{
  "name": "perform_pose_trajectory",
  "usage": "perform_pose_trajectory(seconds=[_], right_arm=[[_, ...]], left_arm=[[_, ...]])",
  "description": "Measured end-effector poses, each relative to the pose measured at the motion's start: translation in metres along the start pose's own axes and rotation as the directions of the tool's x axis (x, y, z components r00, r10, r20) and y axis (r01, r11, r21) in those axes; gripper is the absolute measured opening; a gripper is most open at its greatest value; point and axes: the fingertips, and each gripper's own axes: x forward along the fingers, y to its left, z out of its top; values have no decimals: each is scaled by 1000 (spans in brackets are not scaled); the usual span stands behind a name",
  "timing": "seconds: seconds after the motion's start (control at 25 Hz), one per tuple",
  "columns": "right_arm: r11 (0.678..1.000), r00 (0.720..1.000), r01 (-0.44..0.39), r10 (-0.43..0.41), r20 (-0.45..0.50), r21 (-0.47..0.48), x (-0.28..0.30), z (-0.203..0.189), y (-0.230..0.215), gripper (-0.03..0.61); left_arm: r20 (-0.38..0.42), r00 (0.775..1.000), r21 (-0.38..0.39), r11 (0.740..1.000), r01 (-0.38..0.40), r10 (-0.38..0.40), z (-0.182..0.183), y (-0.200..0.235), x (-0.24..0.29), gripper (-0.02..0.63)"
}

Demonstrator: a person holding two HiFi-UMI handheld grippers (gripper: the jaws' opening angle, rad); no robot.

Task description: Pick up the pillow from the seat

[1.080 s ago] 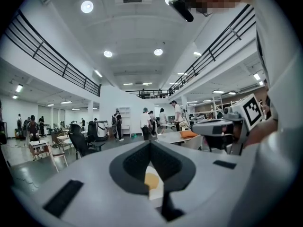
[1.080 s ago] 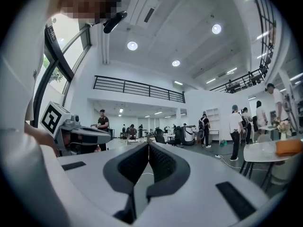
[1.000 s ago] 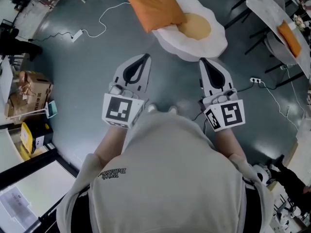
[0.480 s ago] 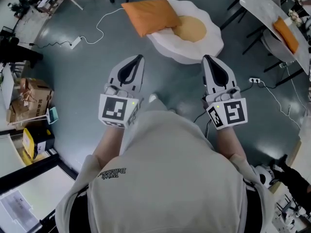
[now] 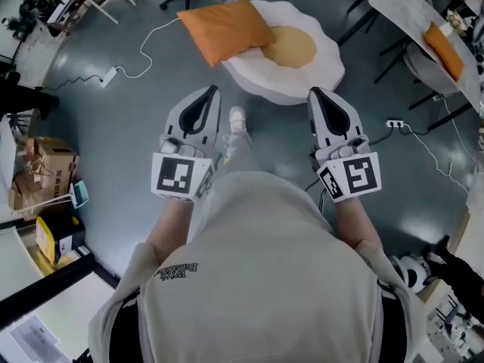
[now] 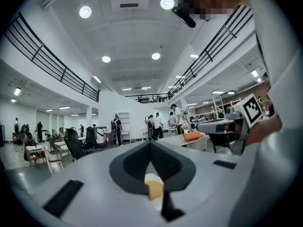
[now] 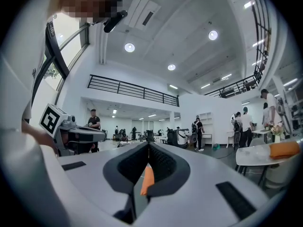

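Orange pillow rests on the seat, ahead of the closed, seemingly empty left claw and right claw.

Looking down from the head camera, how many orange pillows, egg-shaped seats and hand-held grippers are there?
Orange pillows: 2
Egg-shaped seat: 1
Grippers: 2, left gripper and right gripper
Total: 5
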Motion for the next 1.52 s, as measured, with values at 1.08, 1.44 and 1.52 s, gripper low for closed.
perform_pose_trajectory(seconds=[1.08, 1.44, 1.52], right_arm=[[998, 988, -4, 13, -156, 57, 361, -60, -94, 9], [998, 981, 23, -10, -191, 66, 437, -68, -122, 9], [998, 981, 19, -6, -192, 66, 447, -67, -125, 9]], left_arm=[[-90, 992, -142, 987, 72, -85, -83, 243, 261, 11], [-150, 975, -151, 979, 138, -161, -95, 301, 323, 11], [-154, 975, -151, 979, 137, -160, -94, 307, 329, 11]])
